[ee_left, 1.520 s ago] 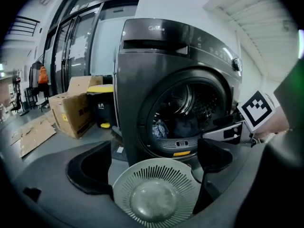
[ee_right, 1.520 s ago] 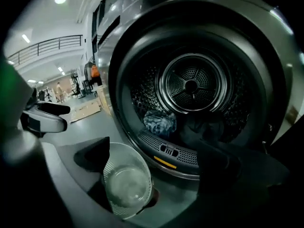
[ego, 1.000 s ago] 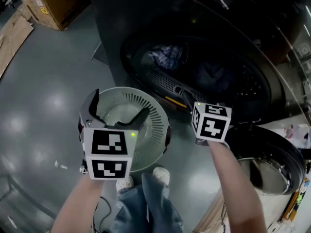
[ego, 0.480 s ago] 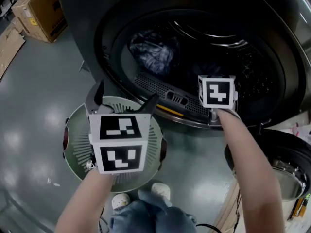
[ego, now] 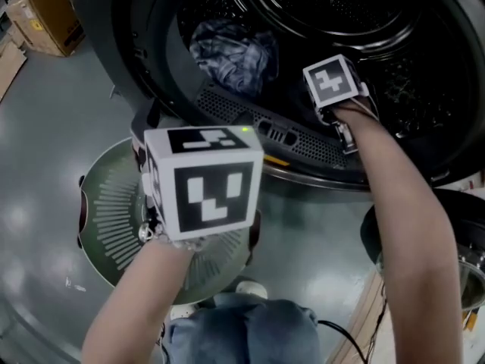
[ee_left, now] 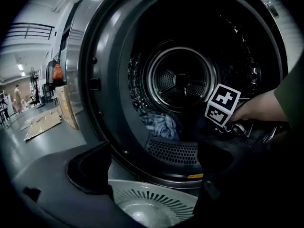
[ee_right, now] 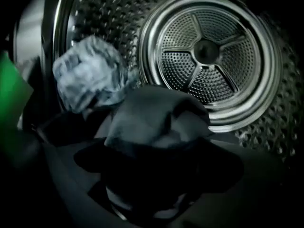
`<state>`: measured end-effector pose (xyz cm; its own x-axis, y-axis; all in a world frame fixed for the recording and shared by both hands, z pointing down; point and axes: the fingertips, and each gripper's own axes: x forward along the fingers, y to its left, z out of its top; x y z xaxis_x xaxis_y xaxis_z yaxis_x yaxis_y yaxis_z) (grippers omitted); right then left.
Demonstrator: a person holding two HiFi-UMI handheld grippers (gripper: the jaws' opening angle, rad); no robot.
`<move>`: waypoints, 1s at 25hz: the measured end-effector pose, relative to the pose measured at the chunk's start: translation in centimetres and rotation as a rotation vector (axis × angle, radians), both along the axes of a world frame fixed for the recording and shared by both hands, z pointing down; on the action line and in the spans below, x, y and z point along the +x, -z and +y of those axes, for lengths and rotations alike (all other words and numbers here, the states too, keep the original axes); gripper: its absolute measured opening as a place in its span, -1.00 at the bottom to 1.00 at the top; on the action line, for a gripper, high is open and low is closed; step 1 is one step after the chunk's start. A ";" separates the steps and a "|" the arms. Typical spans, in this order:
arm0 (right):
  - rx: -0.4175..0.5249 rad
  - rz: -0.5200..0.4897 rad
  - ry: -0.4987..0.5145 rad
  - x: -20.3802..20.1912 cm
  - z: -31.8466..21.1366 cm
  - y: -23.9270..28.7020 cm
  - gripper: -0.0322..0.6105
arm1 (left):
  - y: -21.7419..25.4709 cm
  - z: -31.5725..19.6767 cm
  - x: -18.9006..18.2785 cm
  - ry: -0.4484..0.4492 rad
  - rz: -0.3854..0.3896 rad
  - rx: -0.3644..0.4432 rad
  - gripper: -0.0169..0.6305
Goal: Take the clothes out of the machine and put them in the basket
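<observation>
The machine's round opening [ego: 227, 116] faces me, with a blue-and-white crumpled cloth [ego: 227, 51] on the drum's left side [ee_left: 161, 123] [ee_right: 90, 75]. A dark grey cloth [ee_right: 152, 120] lies deeper in. My right gripper [ee_right: 154, 153] is inside the drum, open, with its jaws on either side of the near edge of that dark cloth; its marker cube [ego: 331, 82] shows in the head view. My left gripper [ee_left: 153, 161] is open and empty in front of the machine's opening, above the pale green basket [ego: 114, 211] [ee_left: 152, 203]. Its marker cube [ego: 204, 188] hides its jaws from above.
The machine's open door [ego: 424, 241] hangs at the lower right. A cardboard box [ego: 42, 14] stands on the grey floor at the far left. The drum's perforated back wall [ee_right: 209, 56] lies beyond the clothes. My shoe [ego: 246, 288] shows beside the basket.
I have leaned in towards the machine. My right gripper went from the door sill into the drum, up to the dark cloth. The left gripper rose, still open, above the basket.
</observation>
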<state>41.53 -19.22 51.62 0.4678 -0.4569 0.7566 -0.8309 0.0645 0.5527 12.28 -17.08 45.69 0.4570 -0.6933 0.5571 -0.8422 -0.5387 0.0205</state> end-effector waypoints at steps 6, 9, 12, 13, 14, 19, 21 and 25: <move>-0.111 0.081 0.059 2.3 -1.7 -2.9 0.86 | -1.0 -0.5 0.9 -0.018 -0.035 0.004 0.81; -0.189 -0.060 0.031 1.9 -0.7 -5.3 0.85 | -1.1 -0.5 1.0 -0.023 -0.031 0.004 0.80; -0.198 -0.055 -0.009 2.5 0.4 -4.8 0.07 | -1.1 -0.2 0.9 -0.028 -0.042 -0.016 0.80; -0.200 -0.035 -0.007 2.6 0.7 -4.4 -0.11 | -1.1 0.0 0.8 -0.028 -0.046 -0.029 0.80; -0.198 -0.013 0.002 2.6 1.0 -3.8 -0.20 | -0.8 0.3 0.6 -0.029 -0.048 -0.041 0.80; -0.123 0.107 0.014 1.5 3.0 0.7 -0.31 | 1.3 2.4 -1.0 -0.038 -0.083 -0.083 0.80; -0.103 0.115 0.041 0.0 4.4 1.9 -0.31 | 2.5 3.3 -1.8 -0.041 -0.095 -0.106 0.80; -0.040 0.073 0.178 -4.4 5.1 3.8 -0.31 | 5.4 4.9 -3.4 -0.051 -0.106 -0.134 0.80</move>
